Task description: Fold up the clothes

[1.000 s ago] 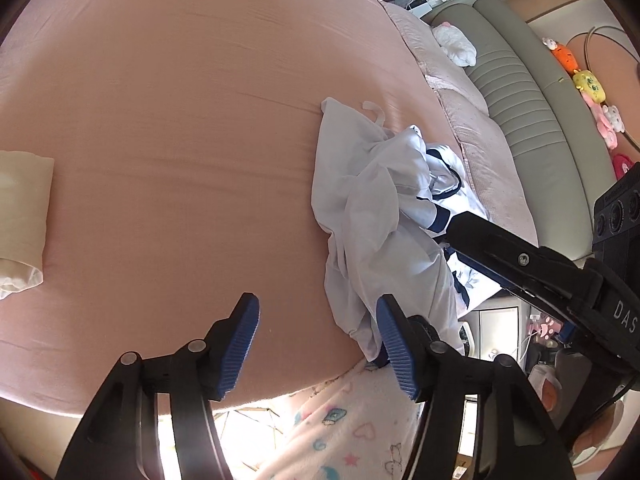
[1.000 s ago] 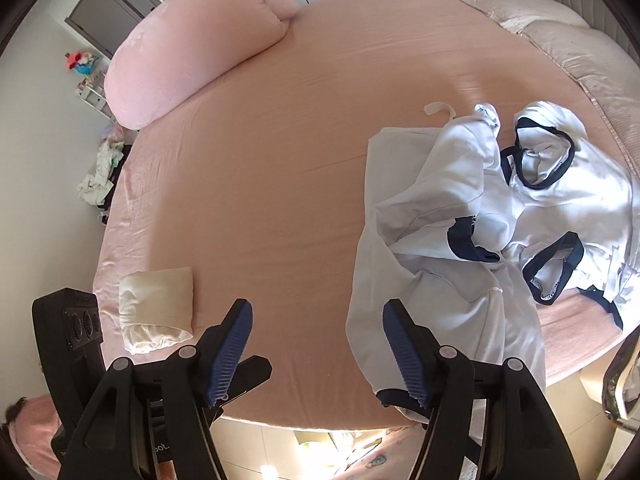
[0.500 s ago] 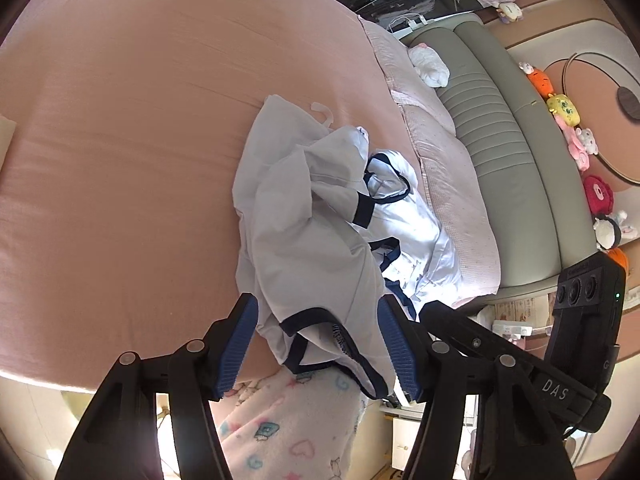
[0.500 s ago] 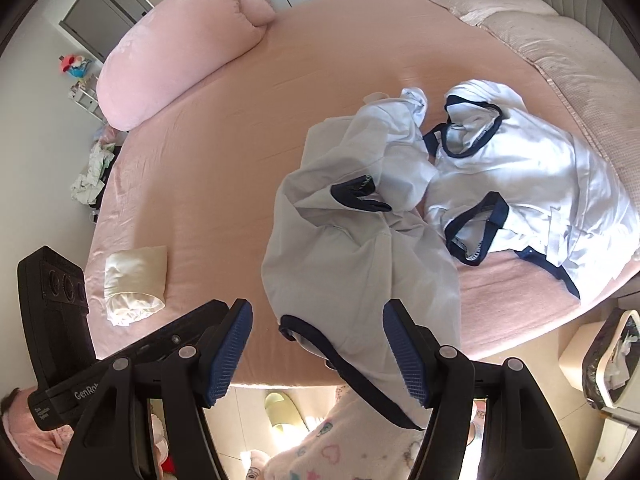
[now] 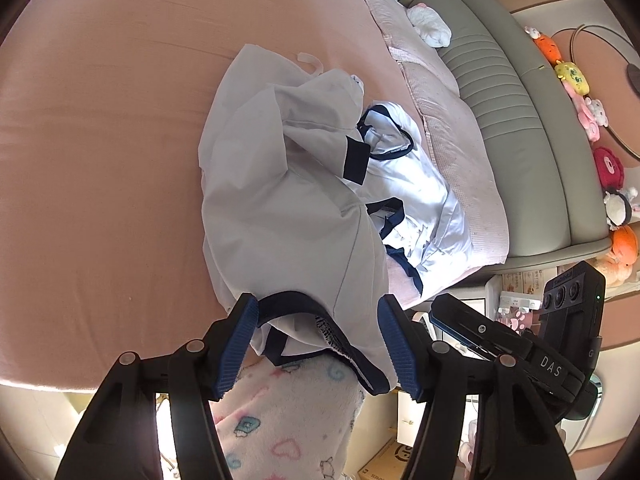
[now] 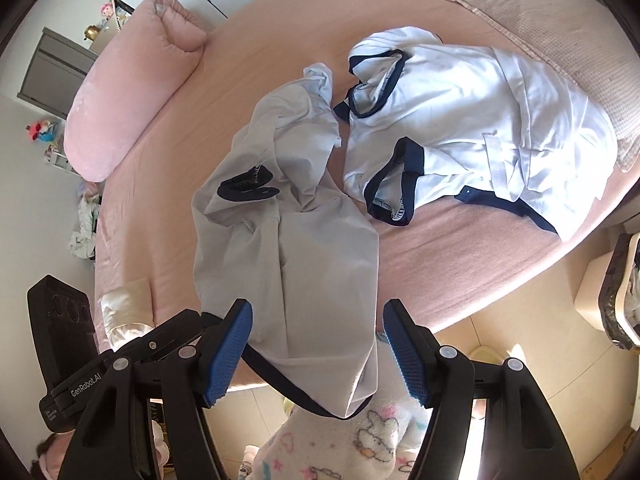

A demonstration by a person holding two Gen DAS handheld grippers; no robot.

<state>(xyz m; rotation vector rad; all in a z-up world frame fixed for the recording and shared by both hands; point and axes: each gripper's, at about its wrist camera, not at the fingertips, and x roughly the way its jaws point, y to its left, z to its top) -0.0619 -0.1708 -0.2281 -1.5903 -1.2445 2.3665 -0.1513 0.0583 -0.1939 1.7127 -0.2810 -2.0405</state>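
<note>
We are holding both the left gripper [image 5: 318, 344] and the right gripper [image 6: 316, 350] spread wide over the grey shirt [image 5: 280, 200] hanging off the bed's [image 5: 100, 120] edge. Only the right view is showing the pink pillow [image 6: 132, 92]; only the left, the headboard [image 5: 520, 120].

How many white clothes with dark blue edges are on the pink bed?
2. The greyish-white garment drapes over the bed's near edge, between the open fingers of both grippers. The brighter white garment lies crumpled beside it, nearer the headboard. More could hide underneath.

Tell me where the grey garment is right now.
The grey garment lies at the bed's near edge, its navy hem hanging over, left of the white garment in the right wrist view.
</note>
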